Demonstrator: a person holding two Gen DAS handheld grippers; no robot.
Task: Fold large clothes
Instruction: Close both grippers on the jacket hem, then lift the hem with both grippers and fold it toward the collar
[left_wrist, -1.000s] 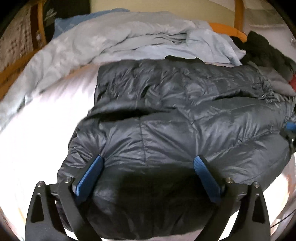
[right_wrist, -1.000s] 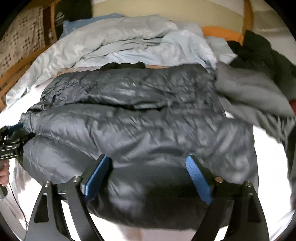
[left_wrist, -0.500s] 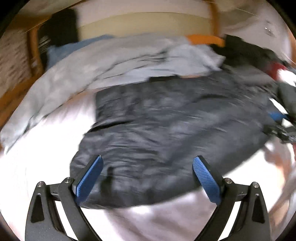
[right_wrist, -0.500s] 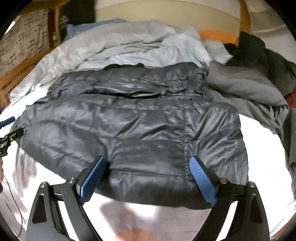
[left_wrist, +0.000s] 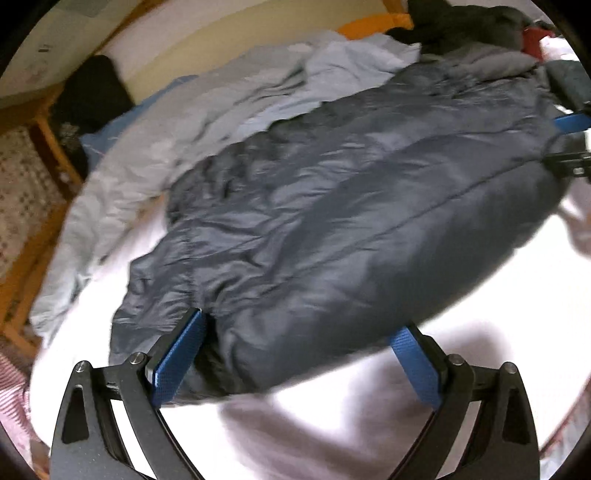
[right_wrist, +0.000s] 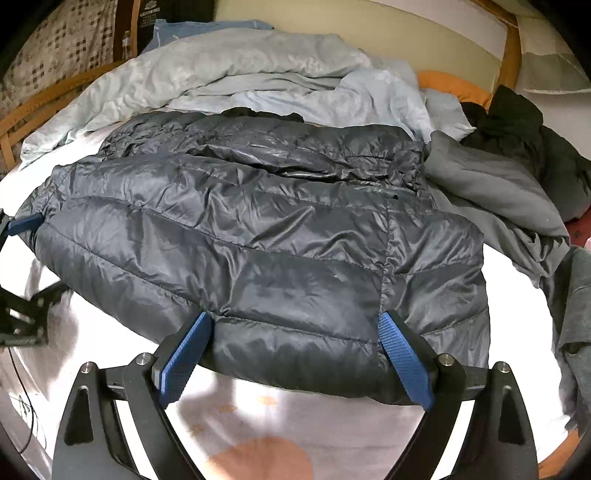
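I've got the dark puffer jacket (right_wrist: 258, 236) lying folded on the white sheet (right_wrist: 332, 417), w/ a rumpled pale blue duvet (right_wrist: 229, 74) behind it and grey clothes (right_wrist: 491, 184) to its right. My left gripper (left_wrist: 299, 350) and right gripper (right_wrist: 295, 347) both sit at the jacket's near edge, jaws wide apart, holding nothing.

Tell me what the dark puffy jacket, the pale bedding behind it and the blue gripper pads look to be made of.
Dark puffy jacket: thin synthetic shell, probably nylon, going by its sheen, fine crinkles and stitched quilt lines over soft filling.
Pale bedding: matte woven fabric, likely cotton, with soft broad creases.
Blue pads on the right hand-held gripper: ribbed, likely rubber or textured plastic.
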